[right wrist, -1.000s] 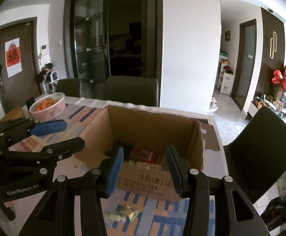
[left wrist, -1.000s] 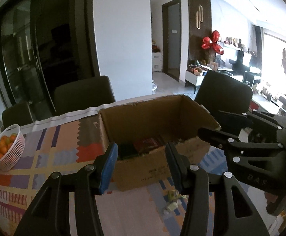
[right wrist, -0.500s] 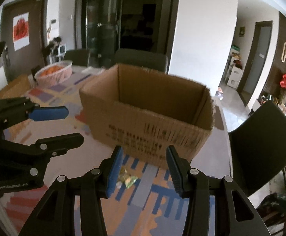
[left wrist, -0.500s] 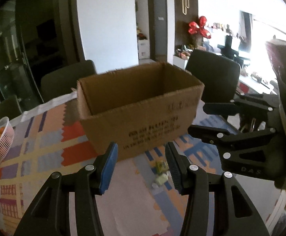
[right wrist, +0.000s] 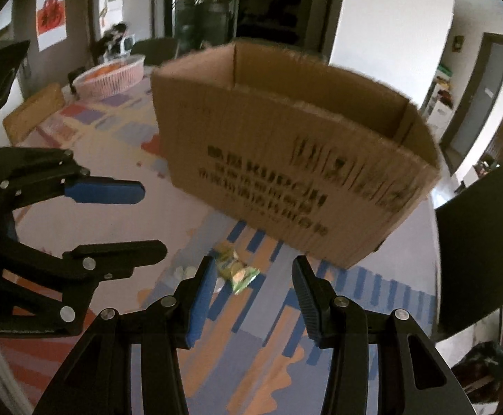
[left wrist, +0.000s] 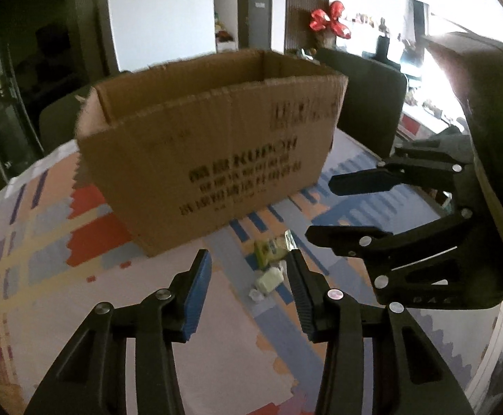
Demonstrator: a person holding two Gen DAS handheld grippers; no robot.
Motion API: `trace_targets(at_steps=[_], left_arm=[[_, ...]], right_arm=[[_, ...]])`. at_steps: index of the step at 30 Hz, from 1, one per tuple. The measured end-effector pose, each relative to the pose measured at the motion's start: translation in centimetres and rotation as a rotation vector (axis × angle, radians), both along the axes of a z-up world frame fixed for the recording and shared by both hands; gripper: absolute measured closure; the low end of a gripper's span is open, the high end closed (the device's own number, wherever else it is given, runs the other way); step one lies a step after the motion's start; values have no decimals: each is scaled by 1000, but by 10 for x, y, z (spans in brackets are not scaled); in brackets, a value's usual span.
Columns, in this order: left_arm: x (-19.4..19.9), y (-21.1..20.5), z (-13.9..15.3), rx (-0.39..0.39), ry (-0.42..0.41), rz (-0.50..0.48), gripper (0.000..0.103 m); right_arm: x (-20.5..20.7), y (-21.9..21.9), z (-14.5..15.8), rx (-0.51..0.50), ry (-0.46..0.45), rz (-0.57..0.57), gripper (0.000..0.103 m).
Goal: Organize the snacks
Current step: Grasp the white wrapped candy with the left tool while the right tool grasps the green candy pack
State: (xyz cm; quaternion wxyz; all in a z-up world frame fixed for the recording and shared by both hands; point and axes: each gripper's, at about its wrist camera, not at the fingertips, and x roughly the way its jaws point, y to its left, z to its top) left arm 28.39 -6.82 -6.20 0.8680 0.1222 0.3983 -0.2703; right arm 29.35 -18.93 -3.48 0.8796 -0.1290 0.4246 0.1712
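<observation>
An open cardboard box (left wrist: pixel 213 145) with black print stands on the patterned tablecloth; it also shows in the right wrist view (right wrist: pixel 296 159). Its inside is hidden from this low angle. In front of it lie a yellow-green snack packet (left wrist: pixel 270 247) (right wrist: pixel 235 269) and a small pale wrapped sweet (left wrist: pixel 268 280) (right wrist: pixel 184 271). My left gripper (left wrist: pixel 249 266) is open and empty, low over the table just short of the two snacks. My right gripper (right wrist: pixel 253 271) is open and empty, with the packet between its fingertips' line. Each gripper shows in the other's view, the right one (left wrist: pixel 324 207) and the left one (right wrist: pixel 147 219).
A pink basket of oranges (right wrist: pixel 109 76) and a brown flat pad (right wrist: pixel 33 110) sit at the table's far left. Dark chairs (right wrist: pixel 483 242) (left wrist: pixel 365 93) stand around the table. The table edge runs close on the right.
Both grippers have dropped from above the box down to table level in front of it. The box's contents have gone out of sight. The snacks on the cloth are now near the fingertips.
</observation>
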Motion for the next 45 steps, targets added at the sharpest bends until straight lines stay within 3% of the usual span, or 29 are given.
trace_targets(at_steps=[6, 18, 31, 37, 45], left_arm=[[4, -8, -25, 39, 39, -61, 59], [14, -17, -53, 59, 116, -114, 60], [18, -10, -55, 33, 129, -87, 75], [21, -1, -55, 12, 151, -80, 82], [14, 3, -54, -8, 154, -46, 82]], right_arm=[[5, 3, -25, -44, 59, 46, 57], [24, 13, -47, -76, 102, 105, 57], [41, 15, -64, -52, 131, 113, 57], [46, 22, -67, -20, 149, 121, 77], [33, 21, -65, 13, 133, 80, 81]])
